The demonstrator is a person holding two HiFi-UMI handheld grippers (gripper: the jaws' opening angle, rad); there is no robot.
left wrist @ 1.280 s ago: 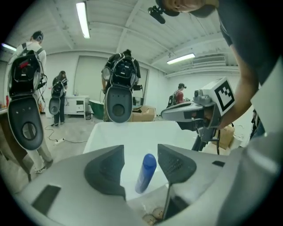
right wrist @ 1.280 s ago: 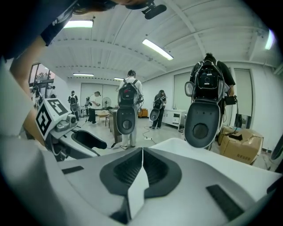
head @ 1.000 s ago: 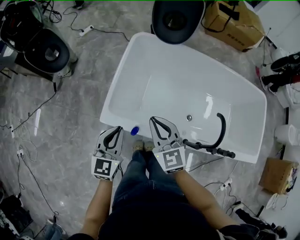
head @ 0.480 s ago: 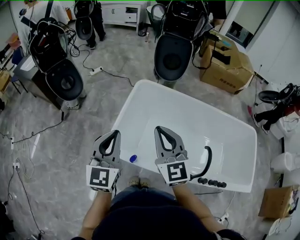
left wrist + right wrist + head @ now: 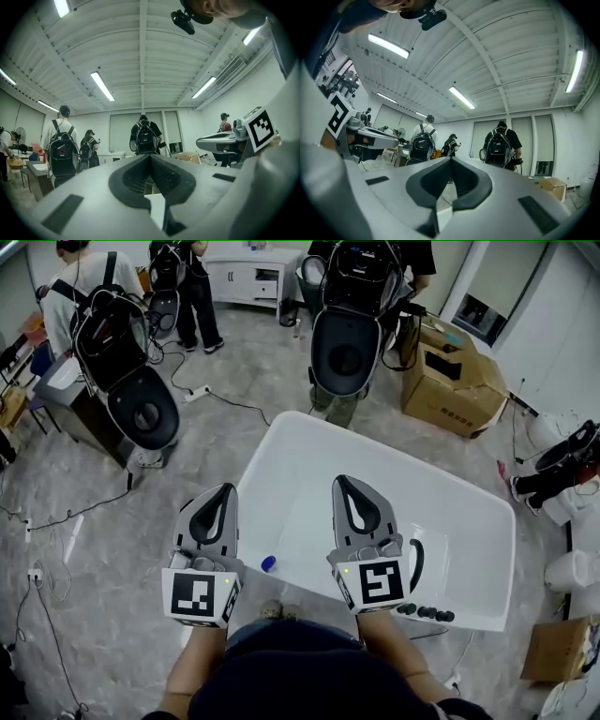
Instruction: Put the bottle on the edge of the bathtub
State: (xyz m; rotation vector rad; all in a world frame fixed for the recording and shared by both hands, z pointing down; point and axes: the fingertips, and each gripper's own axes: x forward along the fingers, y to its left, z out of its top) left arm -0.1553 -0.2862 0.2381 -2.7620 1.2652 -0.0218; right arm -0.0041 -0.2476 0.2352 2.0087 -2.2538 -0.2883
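Avoiding the bottle (image 5: 268,563) on the bathtub (image 5: 403,461) rim, just right of the left gripper (image 5: 228,489) fingers (image 5: 201,521), matters; those and the right gripper (image 5: 343,481) fingers are together, empty.

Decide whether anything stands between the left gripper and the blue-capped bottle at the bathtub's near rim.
Nothing visible does. The bottle stands uncovered at the rim of the bathtub, right of the shut, empty left gripper.

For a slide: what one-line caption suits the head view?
Left gripper and right gripper, both shut and empty, over a white bathtub; blue-capped bottle at its near rim.
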